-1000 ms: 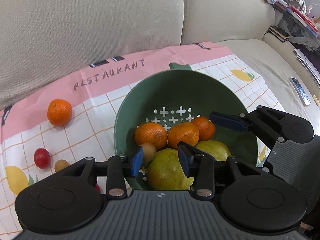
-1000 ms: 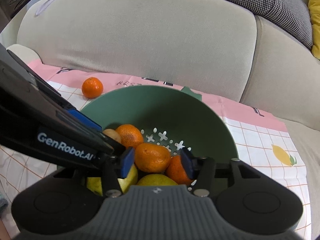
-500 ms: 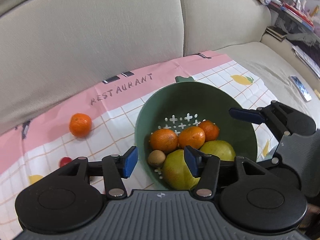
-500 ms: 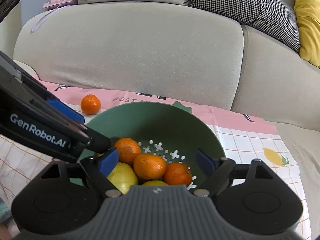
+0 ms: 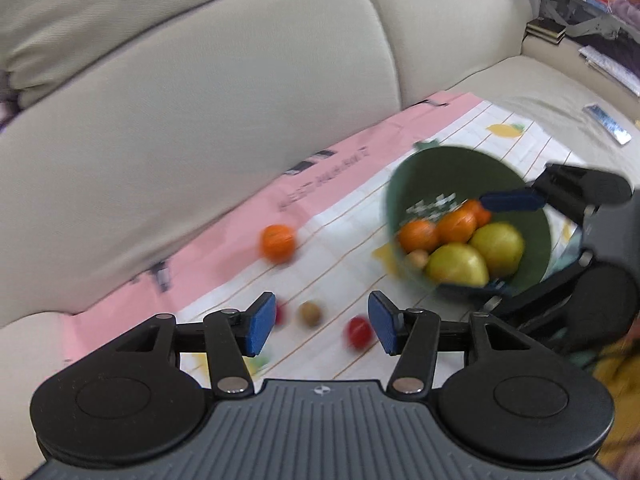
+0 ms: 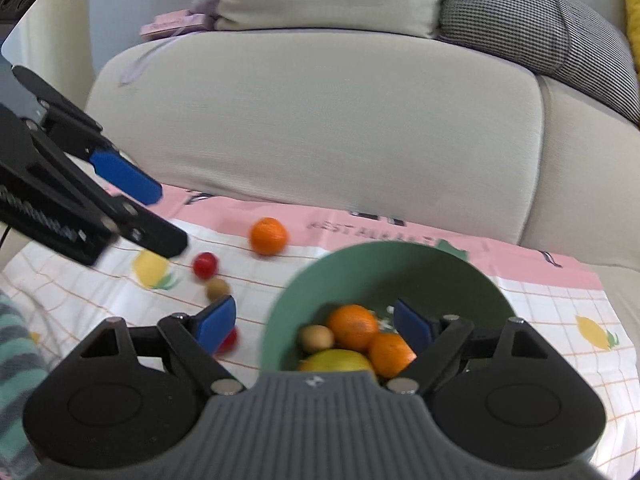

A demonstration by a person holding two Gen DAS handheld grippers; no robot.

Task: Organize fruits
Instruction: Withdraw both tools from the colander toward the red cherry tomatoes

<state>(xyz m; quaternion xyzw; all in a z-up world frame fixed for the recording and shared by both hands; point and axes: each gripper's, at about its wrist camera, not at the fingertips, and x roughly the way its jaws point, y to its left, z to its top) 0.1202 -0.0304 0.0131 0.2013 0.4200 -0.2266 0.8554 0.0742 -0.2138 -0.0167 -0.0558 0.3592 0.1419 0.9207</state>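
Both tongs are standing released and gripping nothing. The left tongs (image 5: 322, 326) are hanging over the loose fruit on the cloth (image 5: 352, 240), seemingly lining up for another pick. The right tongs (image 6: 314, 326) are gaping wide across the near rim of the bowl (image 6: 472, 276), 1 pad outside it and 1 inside, pressing on nothing. Neither set's jaws have moved in the last half second, though earlier in the second both were opening.

The bowl is sitting on the cloth spread over the sofa (image 5: 200, 120) seat, so it is serving as the collecting place. It is green, with cross-shaped drain holes in its floor. Inside, 3 oranges (image 6: 354, 326) are lying against 2 yellow-green pears (image 5: 458, 266), with 1 small brown fruit (image 6: 317, 338) tucked at the left wall.

Outside, 1 orange (image 5: 278, 242) is resting near the pink border. Nearer the tongs, a small brown fruit (image 5: 310, 313) is lying between 2 red ones (image 5: 359, 332), well apart from the bowl. The left view is blurring badly, so the far red one is probably a cherry tomato, half hidden behind the left pad.
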